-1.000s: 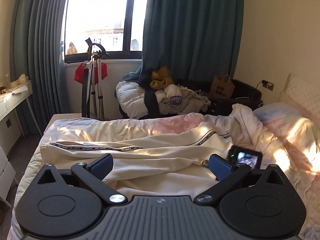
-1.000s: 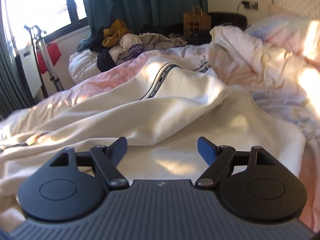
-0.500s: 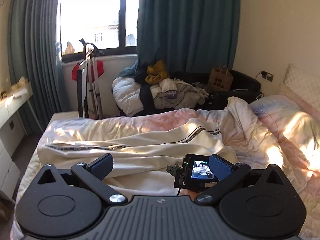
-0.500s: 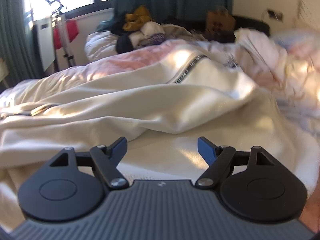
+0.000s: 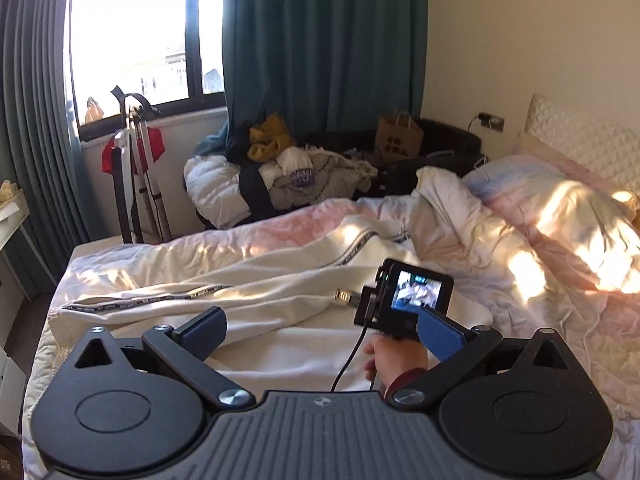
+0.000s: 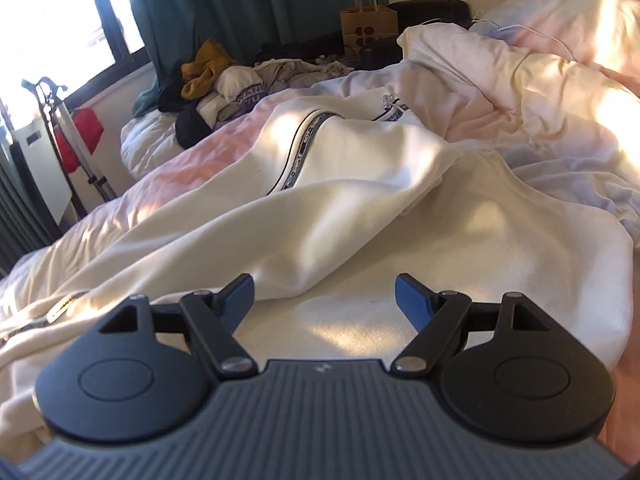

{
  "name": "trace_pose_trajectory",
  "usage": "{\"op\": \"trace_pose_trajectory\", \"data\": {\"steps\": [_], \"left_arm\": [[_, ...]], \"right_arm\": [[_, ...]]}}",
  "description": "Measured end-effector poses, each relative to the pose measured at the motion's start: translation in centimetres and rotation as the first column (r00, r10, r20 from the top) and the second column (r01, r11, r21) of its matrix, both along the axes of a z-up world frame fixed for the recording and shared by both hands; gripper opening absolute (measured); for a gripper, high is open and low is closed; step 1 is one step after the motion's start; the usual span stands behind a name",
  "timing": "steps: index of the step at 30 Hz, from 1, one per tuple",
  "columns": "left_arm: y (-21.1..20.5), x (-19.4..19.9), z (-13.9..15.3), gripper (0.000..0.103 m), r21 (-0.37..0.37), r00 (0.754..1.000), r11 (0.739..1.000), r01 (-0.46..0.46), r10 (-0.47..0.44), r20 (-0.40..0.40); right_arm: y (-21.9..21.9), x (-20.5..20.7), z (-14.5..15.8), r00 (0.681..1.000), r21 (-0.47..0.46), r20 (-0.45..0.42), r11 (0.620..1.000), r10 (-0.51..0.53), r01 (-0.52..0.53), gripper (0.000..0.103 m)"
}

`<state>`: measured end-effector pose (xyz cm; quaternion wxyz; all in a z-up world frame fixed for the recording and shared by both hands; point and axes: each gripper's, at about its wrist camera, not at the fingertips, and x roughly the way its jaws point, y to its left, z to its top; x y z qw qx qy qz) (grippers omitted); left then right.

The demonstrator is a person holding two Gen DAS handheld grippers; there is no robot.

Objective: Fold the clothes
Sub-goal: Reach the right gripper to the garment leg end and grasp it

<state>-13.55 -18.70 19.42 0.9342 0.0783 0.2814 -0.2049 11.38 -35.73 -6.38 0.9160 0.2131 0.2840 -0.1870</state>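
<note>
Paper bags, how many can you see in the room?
1. The brown paper bag stands on the dark seat by the far wall, right of the clothes pile. Others may be hidden behind the clutter.

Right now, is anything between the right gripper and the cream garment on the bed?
Nothing visible. The right gripper is open just above the cream garment, with only bare fabric ahead of its fingertips. The left gripper, also open, is farther back.

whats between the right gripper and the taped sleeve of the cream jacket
In the right wrist view, only the jacket's own cream fabric: a flat panel under the open right gripper, then a thick fold rising toward the taped sleeve.
</note>
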Motion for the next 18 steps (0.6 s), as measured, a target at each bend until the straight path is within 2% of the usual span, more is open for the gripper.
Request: {"op": "trace_pose_trajectory", "data": {"steps": [3,6,8,10,13,18], "left_arm": [[0.8,1.9,-1.5,0.103,0.001,0.999,1.0,-0.022,0.022,-0.024],[2.7,5.0,-4.1,0.103,0.001,0.996,0.997,-0.075,0.075,-0.057],[4.6,7.5,-6.5,0.103,-0.027,0.991,0.995,-0.093,0.09,-0.094],[6.3,9.8,-9.3,0.103,-0.038,0.987,0.991,-0.127,0.123,-0.102],[8.8,13.4,-13.6,0.103,-0.048,0.981,0.983,-0.177,0.173,-0.084],[11.9,17.9,-19.3,0.103,-0.04,0.969,0.969,-0.245,0.244,-0.039]], "right_arm": [[-0.9,0.0,-0.1,0.999,0.049,0.033,0.999,-0.002,0.0,0.079],[-3.5,-0.4,-0.7,0.99,0.182,0.104,0.981,-0.094,0.074,0.079],[-5.3,-0.7,-1.1,0.977,0.271,0.144,0.955,-0.16,0.116,0.079],[-7.0,-1.1,-1.5,0.958,0.36,0.177,0.92,-0.228,0.152,0.08],[-10.1,-1.3,-3.6,0.919,0.502,0.201,0.841,-0.34,0.201,0.082],[-14.3,-0.2,-8.1,0.87,0.687,0.246,0.71,-0.427,0.155,0.081]]}}
